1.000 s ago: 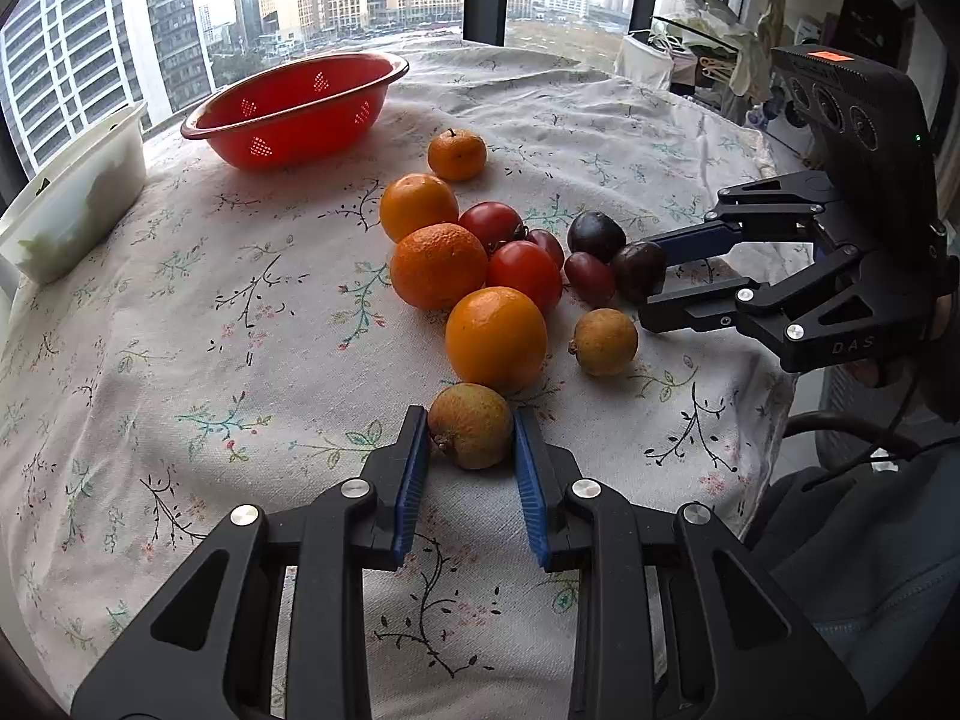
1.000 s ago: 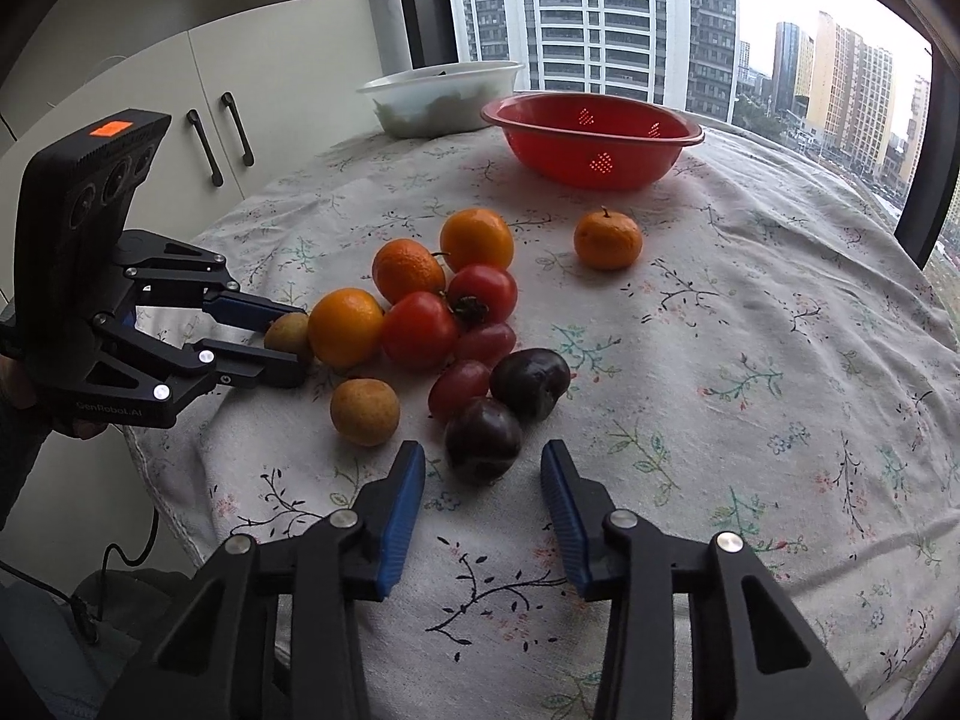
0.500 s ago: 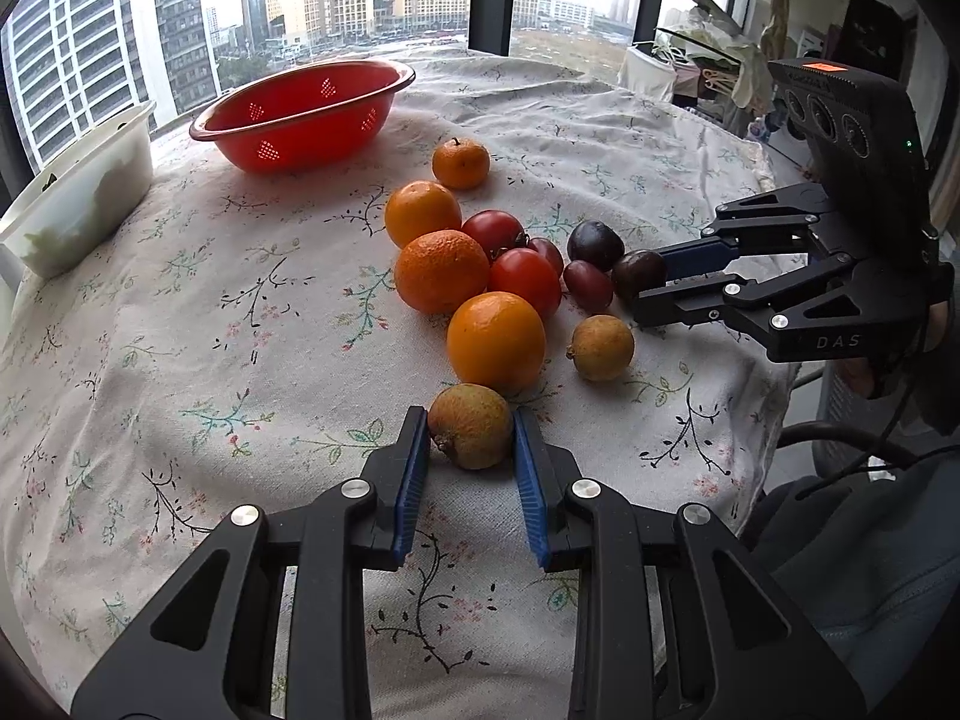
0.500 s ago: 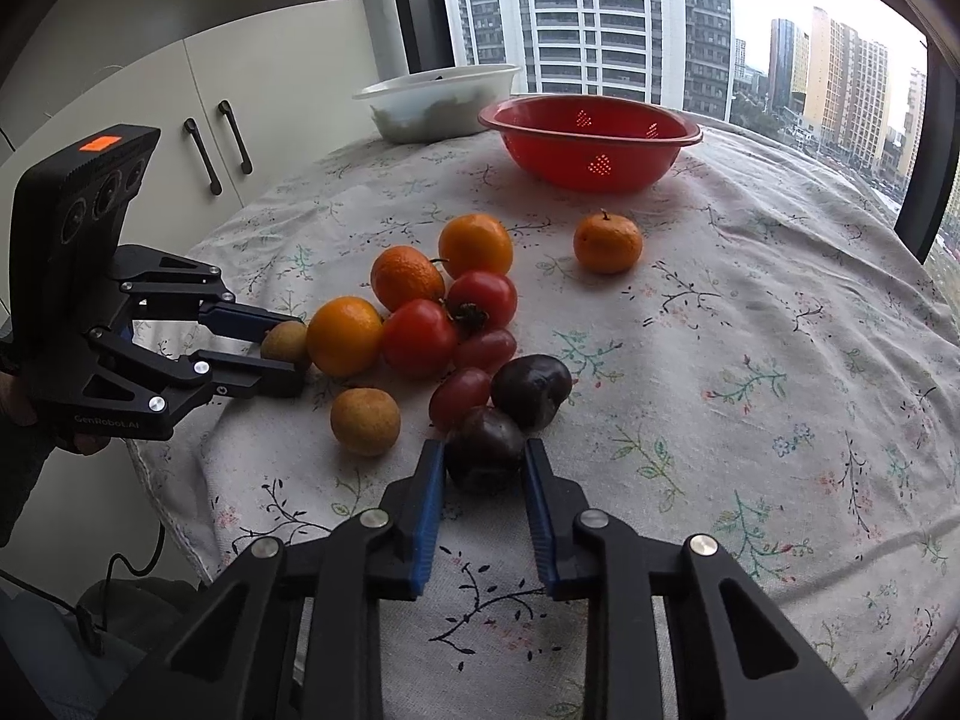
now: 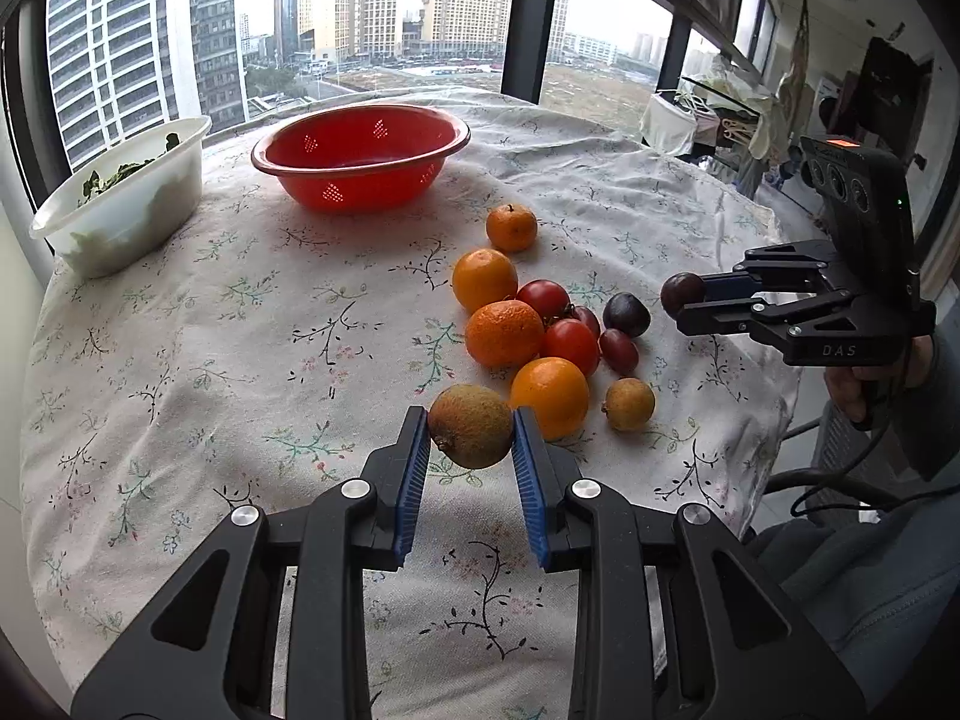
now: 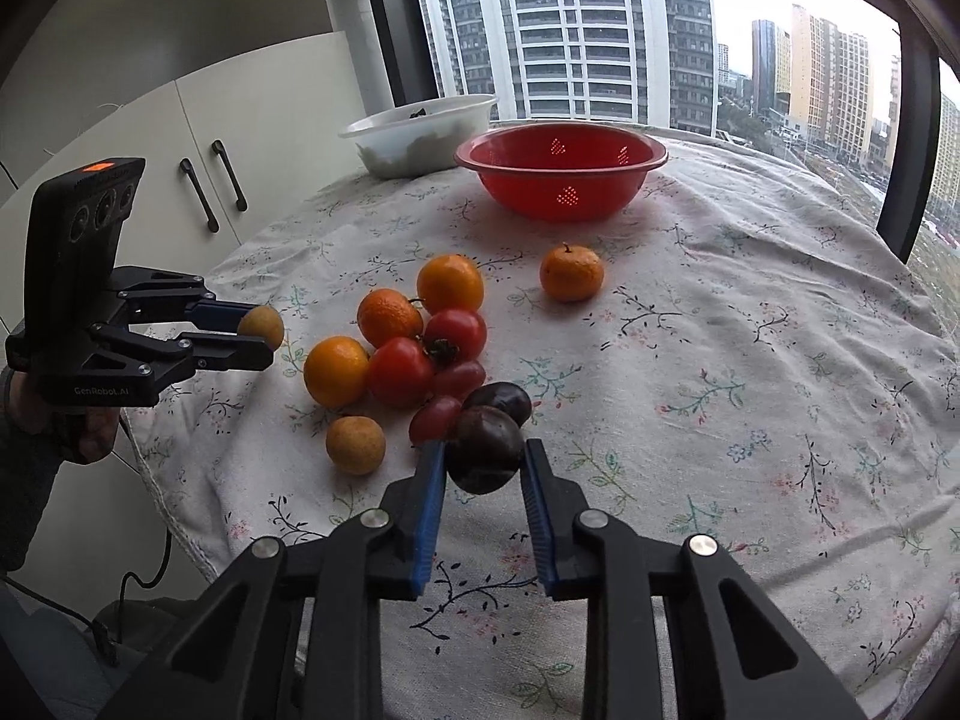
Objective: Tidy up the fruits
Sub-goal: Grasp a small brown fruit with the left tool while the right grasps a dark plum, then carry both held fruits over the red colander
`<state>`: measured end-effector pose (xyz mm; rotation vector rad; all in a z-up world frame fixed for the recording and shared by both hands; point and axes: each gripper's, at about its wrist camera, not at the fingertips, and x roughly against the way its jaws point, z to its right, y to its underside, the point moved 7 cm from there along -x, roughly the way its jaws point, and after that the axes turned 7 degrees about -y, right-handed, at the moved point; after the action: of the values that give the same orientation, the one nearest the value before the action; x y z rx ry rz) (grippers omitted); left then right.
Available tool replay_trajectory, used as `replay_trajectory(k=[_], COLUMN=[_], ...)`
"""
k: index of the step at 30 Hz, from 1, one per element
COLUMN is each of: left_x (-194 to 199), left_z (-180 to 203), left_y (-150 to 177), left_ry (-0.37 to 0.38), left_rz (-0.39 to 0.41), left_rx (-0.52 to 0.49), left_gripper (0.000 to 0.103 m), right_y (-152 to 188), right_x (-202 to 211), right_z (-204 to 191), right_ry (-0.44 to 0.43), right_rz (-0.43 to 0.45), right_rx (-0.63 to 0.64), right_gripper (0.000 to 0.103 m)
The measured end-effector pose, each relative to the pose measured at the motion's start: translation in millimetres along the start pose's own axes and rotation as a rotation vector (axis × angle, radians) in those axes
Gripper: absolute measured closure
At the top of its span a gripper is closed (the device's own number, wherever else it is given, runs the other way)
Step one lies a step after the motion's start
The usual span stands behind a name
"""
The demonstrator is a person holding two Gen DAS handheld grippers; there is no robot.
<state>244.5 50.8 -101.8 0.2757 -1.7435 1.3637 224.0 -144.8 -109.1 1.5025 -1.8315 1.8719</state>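
Note:
My left gripper (image 5: 471,441) is shut on a brown-green round fruit (image 5: 471,425) and holds it above the cloth. It also shows in the right wrist view (image 6: 261,333). My right gripper (image 6: 483,459) is shut on a dark plum (image 6: 485,449), lifted off the table; it shows in the left wrist view (image 5: 684,300) too. On the table lie several oranges (image 5: 549,396), red tomatoes (image 5: 572,345), a second dark plum (image 5: 626,313) and a small tan fruit (image 5: 628,403). A red colander (image 5: 360,156) stands at the far side.
A white bowl with greens (image 5: 120,204) stands at the far left beside the colander. A lone tangerine (image 5: 511,227) lies between the pile and the colander. The round table (image 5: 180,330) has a floral cloth. Cabinets (image 6: 198,180) stand to the left.
The right gripper closed on the dark plum and lifted it. The left gripper lifted the brown-green fruit off the cloth. Both moved up and back a little.

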Motion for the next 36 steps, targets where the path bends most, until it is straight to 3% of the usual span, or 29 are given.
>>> replay_trajectory(k=[4, 9, 15, 20, 25, 30, 36], left_x=[10.3, 3.5, -35.4, -81.6, -143.9, -185.0, -216.1], left_z=[-25.6, -64.4, -100.6, -118.8, -117.0, -118.7, -120.4], left_y=[-30.8, -90.8, -182.1, -241.8, -252.2, -246.1, -248.4], left_ry=[-0.035, -0.076, -0.116, -0.102, -0.081, -0.074, -0.079], left_rz=[0.041, 0.063, 0.058, 0.026, -0.09, -0.155, -0.199], left_rx=[0.006, 0.021, 0.017, 0.028, -0.021, -0.056, -0.08], left_gripper=[0.077, 0.077, 0.077, 0.077, 0.077, 0.077, 0.077], right_y=[-12.8, -55.8, -146.0, -222.2, -251.7, -244.8, -235.3], right_x=[11.8, 38.8, 55.0, 28.5, -33.1, -95.8, -138.5], right_z=[19.2, 55.6, 97.6, 101.9, 94.3, 87.5, 101.8], right_ry=[0.011, 0.071, 0.105, 0.037, -0.019, -0.037, -0.021], right_rz=[0.034, 0.127, 0.199, 0.169, 0.062, -0.061, -0.143], right_rx=[-0.03, -0.049, -0.042, 0.012, 0.061, 0.111, 0.126], right_gripper=[0.075, 0.075, 0.075, 0.075, 0.075, 0.075, 0.075])
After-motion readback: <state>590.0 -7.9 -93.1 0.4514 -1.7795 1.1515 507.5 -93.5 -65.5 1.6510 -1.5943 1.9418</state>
